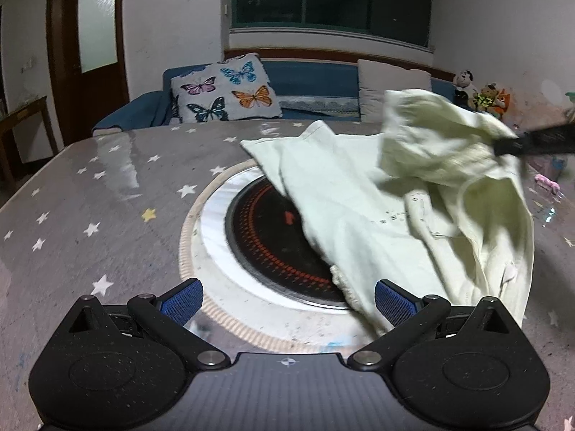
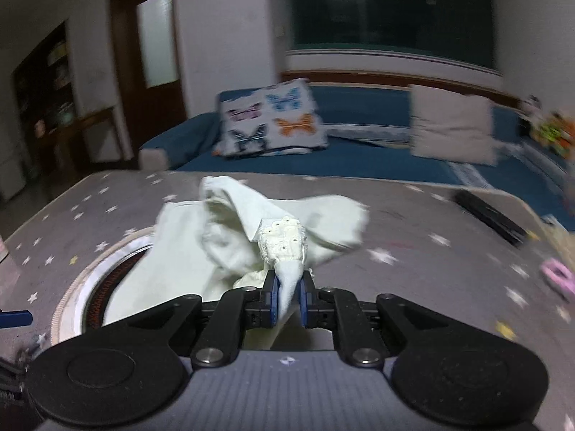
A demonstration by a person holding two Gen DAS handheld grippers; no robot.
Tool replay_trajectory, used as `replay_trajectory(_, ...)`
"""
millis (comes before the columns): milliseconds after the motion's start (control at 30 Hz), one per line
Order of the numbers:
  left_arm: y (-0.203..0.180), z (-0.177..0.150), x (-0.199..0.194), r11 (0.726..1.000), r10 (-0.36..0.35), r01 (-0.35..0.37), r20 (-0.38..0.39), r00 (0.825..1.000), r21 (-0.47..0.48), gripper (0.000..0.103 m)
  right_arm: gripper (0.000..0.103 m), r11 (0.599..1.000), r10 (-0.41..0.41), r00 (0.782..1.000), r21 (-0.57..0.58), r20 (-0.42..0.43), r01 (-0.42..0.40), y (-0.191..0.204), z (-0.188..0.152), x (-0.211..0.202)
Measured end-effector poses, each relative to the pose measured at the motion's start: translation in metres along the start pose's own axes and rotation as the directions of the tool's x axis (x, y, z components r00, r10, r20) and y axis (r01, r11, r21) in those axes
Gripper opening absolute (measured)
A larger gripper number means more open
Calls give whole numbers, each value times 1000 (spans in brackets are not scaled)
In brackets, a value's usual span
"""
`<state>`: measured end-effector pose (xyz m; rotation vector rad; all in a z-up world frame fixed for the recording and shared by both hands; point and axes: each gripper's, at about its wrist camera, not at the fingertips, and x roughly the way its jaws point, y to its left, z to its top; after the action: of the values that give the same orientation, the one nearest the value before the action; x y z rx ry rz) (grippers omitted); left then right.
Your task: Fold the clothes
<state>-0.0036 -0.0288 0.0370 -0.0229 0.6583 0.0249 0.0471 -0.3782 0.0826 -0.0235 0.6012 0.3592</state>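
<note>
The right gripper (image 2: 287, 301) has its fingers clenched on a lace-trimmed edge of the pale garment (image 1: 363, 208), lifting it at 2 o'clock (blurred). The rest lies on the starred surface (image 1: 90, 194), covering part of the round burner (image 1: 266, 237). The left gripper (image 1: 287, 301) stands released, grasping nothing.
</note>
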Motion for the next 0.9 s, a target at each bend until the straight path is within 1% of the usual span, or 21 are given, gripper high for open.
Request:
replay_trajectory(133,-11,3,-2,1000,-19,19,10,1000,24,103,10,989,-66,998,131,0,66,-38,-37,-43)
replay_trajectory(200,-15,4,-1,999,-25,25,7,1000,38,103,11,980,-88,996,178,-35,93,-49,-56,-55)
replay_trajectory(267,-18,6,0,998,-31,30,7,1000,51,103,17,970,-105,990,210,-95,123,-61,-82,-66)
replay_trajectory(300,-20,7,1,998,-33,33,8,999,58,103,19,970,-117,986,201,-120,139,-63,-91,-68)
replay_trajectory(367,-23,9,2,997,-37,36,11,999,71,103,22,971,-156,977,160,-143,178,-68,-104,-75)
replay_trajectory(400,-24,11,2,996,-38,37,11,999,76,103,31,971,-173,975,143,-142,193,-70,-106,-78)
replay_trajectory(433,-24,12,3,996,-38,37,11,999,79,103,37,970,-189,972,127,-140,207,-71,-108,-82)
replay_trajectory(467,-25,13,4,996,-38,37,11,999,82,103,37,971,-194,972,114,-134,210,-71,-106,-84)
replay_trajectory(500,-26,14,5,996,-37,36,10,999,84,103,39,974,-194,973,97,-124,206,-72,-104,-87)
replay_trajectory(600,-27,14,8,996,-36,35,5,999,83,103,50,983,-176,978,29,-109,180,-61,-97,-82)
replay_trajectory(700,-27,13,9,996,-34,34,-3,999,82,103,53,985,-155,981,-96,-118,144,-38,-91,-69)
replay_trajectory(767,-26,12,10,996,-29,30,-9,1000,81,103,57,972,-151,981,-200,-123,125,-18,-90,-58)
replay_trajectory(833,-25,12,11,996,-24,24,-12,1000,80,103,62,946,-160,980,-302,-117,118,-4,-91,-49)
replay_trajectory(900,-24,11,11,997,-20,21,-13,1000,79,103,64,896,-178,979,-428,-97,121,14,-94,-38)
